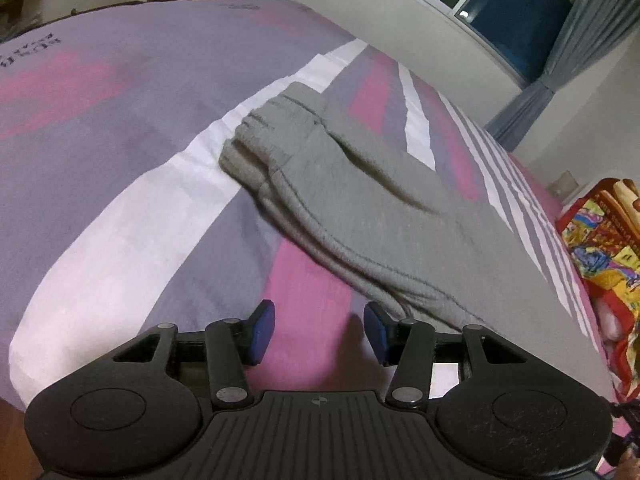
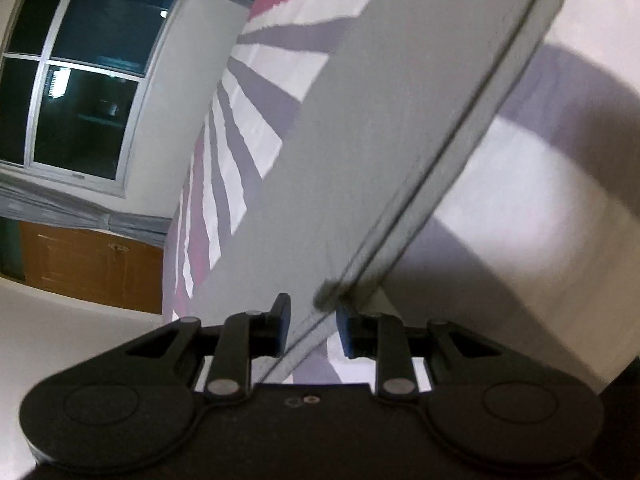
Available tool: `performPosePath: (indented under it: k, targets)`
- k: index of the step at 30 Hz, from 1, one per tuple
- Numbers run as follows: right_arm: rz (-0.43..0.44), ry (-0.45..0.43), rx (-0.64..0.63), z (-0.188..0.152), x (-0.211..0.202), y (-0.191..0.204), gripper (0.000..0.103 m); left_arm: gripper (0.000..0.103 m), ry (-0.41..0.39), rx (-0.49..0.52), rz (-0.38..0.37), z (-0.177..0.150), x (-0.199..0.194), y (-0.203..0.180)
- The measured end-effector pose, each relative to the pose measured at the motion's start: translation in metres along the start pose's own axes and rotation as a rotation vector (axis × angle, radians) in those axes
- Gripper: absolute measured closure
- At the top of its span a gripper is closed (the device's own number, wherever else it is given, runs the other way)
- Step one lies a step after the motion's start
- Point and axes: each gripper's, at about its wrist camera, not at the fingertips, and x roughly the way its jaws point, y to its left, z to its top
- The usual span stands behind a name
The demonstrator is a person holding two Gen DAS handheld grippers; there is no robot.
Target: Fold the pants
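Grey sweatpants (image 1: 360, 200) lie on the striped bed, legs stacked, the gathered waistband at the far left end (image 1: 260, 136). My left gripper (image 1: 319, 330) is open and empty, low over the pink stripe just left of the pants' near edge. In the right wrist view the pants (image 2: 360, 140) stretch away along their seam edge. My right gripper (image 2: 313, 328) is open, its jaws either side of the pants' seamed edge (image 2: 320, 326), which runs between the blue pads without being pinched.
The bed sheet (image 1: 120, 220) has purple, pink and white stripes. A colourful red and yellow blanket (image 1: 608, 248) lies at the bed's right edge. A window with grey curtains (image 2: 80, 92) and a wooden cabinet (image 2: 92, 264) stand beyond the bed.
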Motion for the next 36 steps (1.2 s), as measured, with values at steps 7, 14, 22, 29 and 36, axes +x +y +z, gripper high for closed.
performPosePath:
  k: [7,14,22,29,36]
  targets:
    - [-0.017,-0.009,0.005,0.001,0.008,0.010,0.080,0.053,0.012,0.020,-0.001,-0.004,-0.001,-0.006]
    - [-0.016,-0.035,-0.025,-0.004,0.003,0.008,0.100,0.053,0.019,0.024,-0.001,-0.006,-0.001,-0.014]
    - [-0.041,-0.028,-0.032,-0.008,0.003,0.001,0.099,0.053,0.032,0.040,0.018,-0.007,-0.002,-0.019]
    - [-0.105,-0.132,-0.115,0.015,-0.028,0.002,0.088,0.053,0.035,0.092,-0.034,-0.006,0.003,-0.052]
    - [-0.186,-0.324,0.013,0.075,-0.093,-0.052,0.101,0.053,0.055,0.124,-0.062,-0.006,0.026,-0.090]
